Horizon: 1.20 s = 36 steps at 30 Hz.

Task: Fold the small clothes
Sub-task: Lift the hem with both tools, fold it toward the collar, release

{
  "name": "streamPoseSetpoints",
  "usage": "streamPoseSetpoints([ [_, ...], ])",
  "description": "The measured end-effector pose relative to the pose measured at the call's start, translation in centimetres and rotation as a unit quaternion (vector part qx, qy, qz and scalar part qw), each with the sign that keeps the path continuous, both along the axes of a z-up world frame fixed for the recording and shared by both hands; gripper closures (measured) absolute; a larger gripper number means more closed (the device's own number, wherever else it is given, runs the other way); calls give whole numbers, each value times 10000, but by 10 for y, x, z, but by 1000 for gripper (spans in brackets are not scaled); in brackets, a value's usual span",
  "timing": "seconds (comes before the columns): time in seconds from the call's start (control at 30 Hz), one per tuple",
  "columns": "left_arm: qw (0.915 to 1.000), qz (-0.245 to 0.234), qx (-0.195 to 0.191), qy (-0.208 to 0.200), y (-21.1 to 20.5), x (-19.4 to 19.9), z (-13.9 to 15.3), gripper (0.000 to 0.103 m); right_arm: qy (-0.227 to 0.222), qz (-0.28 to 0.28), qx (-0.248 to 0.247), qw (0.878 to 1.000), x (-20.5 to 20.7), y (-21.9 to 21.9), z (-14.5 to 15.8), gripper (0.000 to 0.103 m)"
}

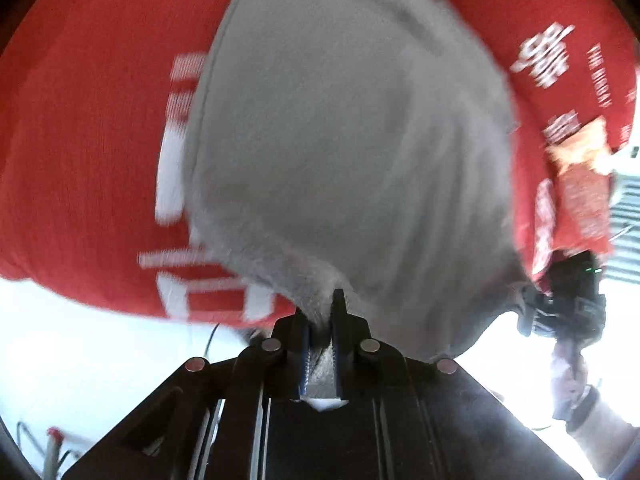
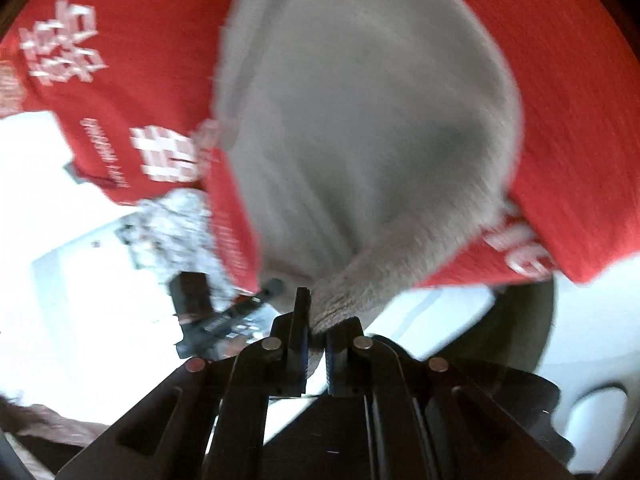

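Left gripper [image 1: 320, 320]: black fingers nearly together, clamped on a bunched corner of the soft grey fleece garment [image 1: 340, 140]; fabric fills the gap between the pads. Right gripper [image 2: 316, 320]: same state, pinching another bunched corner of the grey garment [image 2: 360, 120], fingers close together with cloth between them.

Garment hangs off both claws and spreads away from each camera, narrow at the pinch and widening with distance. Long axis runs roughly from each grip toward the top of the frame. A seam runs along its left edge in the left view. Which item of clothing it is: cannot tell.

Behind it, red cloth with white printed lettering [image 1: 80, 140] covers the surface, seen in the right view too [image 2: 560, 80]. Lettering is motion-smeared, unreadable.

Left view, right edge: the other gripper [image 1: 568, 300] is visible, dark and blurred, in the person's hand [image 1: 568, 376].

Right view, left side: a speckled grey-white bundle [image 2: 172, 232], blurred, identity unclear. A dark device [image 2: 216, 316] below it, too smeared to name.

The garment's far edge is cut off by the frame top in both views. Background is overexposed white.
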<state>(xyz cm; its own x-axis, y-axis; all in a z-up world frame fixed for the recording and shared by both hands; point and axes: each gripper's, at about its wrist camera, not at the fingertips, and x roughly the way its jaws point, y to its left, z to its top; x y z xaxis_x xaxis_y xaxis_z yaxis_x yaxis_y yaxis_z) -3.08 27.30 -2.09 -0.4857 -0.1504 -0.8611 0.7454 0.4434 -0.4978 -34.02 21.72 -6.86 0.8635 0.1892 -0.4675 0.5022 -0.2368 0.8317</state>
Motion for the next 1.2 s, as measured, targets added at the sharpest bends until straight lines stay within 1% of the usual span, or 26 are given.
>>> streamPoseSetpoints([
  [0.03, 9997, 108, -204, -8, -9, 5, 14, 94, -144, -69, -91, 9998, 2, -10, 8, 96],
  [0.07, 9994, 157, -303, -28, -20, 14, 25, 94, -279, -143, -212, 9993, 6, -23, 18, 96],
  [0.1, 9988, 206, -430, -94, -35, 25, 39, 94, -366, -207, -302, 9987, 9, -34, 24, 96],
  [0.17, 9968, 257, -700, -296, -63, 36, 56, 94, -577, -361, -490, 9965, 2, -59, 36, 96],
  [0.2, 9958, 289, -787, -376, -74, 40, 58, 94, -650, -444, -576, 9952, 6, -73, 39, 96],
  [0.27, 9944, 379, -851, -494, -103, 60, 60, 94, -740, -594, -696, 9931, 4, -102, 44, 96],
  [0.3, 9938, 442, -863, -548, -118, 75, 64, 94, -732, -654, -723, 9925, 2, -116, 43, 96],
  [0.33, 9931, 534, -871, -580, -130, 82, 61, 94, -675, -727, -747, 9923, 3, -132, 41, 96],
  [0.4, 9920, 681, -875, -609, -152, 88, 55, 94, -612, -825, -759, 9918, 8, -154, 41, 96],
  [0.47, 9910, 726, -930, -626, -171, 92, 58, 94, -601, -874, -788, 9912, 6, -178, 42, 96],
  [0.63, 9880, 803, -1100, -730, -218, 104, 69, 94, -644, -876, -895, 9900, 18, -224, 49, 96],
  [0.7, 9868, 863, -1109, -801, -239, 105, 68, 94, -669, -908, -891, 9896, 22, -243, 48, 96],
  [0.8, 9846, 1000, -1155, -854, -265, 118, 67, 94, -671, -913, -908, 9894, 32, -271, 46, 96],
  [0.87, 9838, 1052, -1140, -893, -276, 127, 63, 94, -625, -930, -905, 9896, 38, -291, 43, 96],
  [0.93, 9838, 1133, -1032, -929, -290, 134, 53, 94, -553, -976, -814, 9903, 43, -309, 33, 96],
  [1.0, 9835, 1243, -866, -984, -300, 141, 39, 94, -512, -1030, -668, 9911, 49, -325, 17, 96],
  [1.1, 9842, 1377, -568, -962, -311, 149, 19, 93, -323, -1008, -577, 9927, 56, -342, -2, 95],
  [1.13, 9847, 1399, -444, -939, -314, 151, 12, 93, -229, -988, -535, 9934, 59, -346, -9, 95],
  [1.17, 9853, 1385, -385, -929, -316, 152, 9, 93, -169, -992, -487, 9937, 58, -348, -14, 92],
  [1.2, 9862, 1351, -345, -897, -318, 152, 8, 93, -113, -1014, -429, 9939, 58, -350, -18, 92],
])
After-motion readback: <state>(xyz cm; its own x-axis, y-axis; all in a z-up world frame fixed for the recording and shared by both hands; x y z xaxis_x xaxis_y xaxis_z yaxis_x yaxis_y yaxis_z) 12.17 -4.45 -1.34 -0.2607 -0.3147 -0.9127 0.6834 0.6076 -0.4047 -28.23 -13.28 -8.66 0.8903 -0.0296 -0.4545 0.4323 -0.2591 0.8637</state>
